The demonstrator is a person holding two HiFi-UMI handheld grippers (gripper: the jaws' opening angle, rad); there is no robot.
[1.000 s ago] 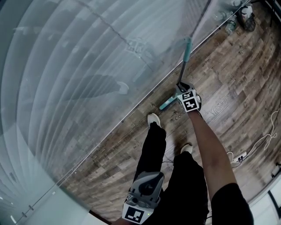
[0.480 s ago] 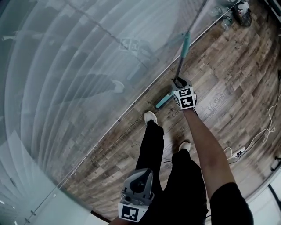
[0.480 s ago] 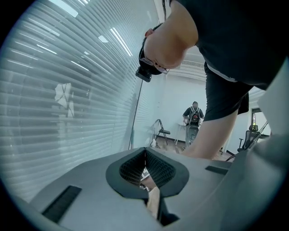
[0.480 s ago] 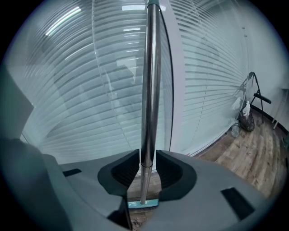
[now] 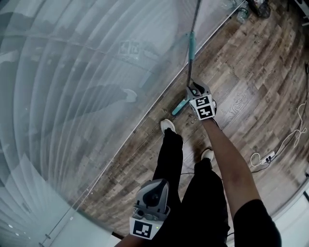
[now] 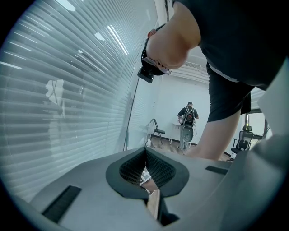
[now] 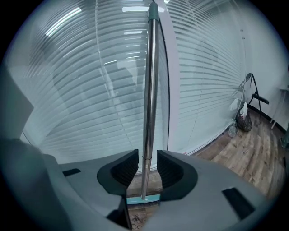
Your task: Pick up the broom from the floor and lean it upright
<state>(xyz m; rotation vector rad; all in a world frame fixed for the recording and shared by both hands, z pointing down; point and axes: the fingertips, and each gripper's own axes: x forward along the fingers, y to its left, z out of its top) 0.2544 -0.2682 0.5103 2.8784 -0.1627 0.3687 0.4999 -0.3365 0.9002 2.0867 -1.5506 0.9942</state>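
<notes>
Jaws, right gripper [image 7: 147, 168]: opening, not pressing anything.
Broom [image 7: 150, 90]: pole upright between those jaws, head on floor [image 5: 251, 87].
Jaws, left gripper [image 6: 145, 155]: together, empty.

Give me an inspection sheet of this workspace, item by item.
Surface: wood plank floor.
Job's things: broom upright, head on the floor, handle tilted toward the glass wall.
Clutter: bottle at the wall's foot.
Grippers: right claw opening, broom pole between its jaws, pads off it; left claw shut, empty.
Cables: white corded power strip on floor.
Surroundings: blinds behind glass; another person and folding chair far off.
</notes>
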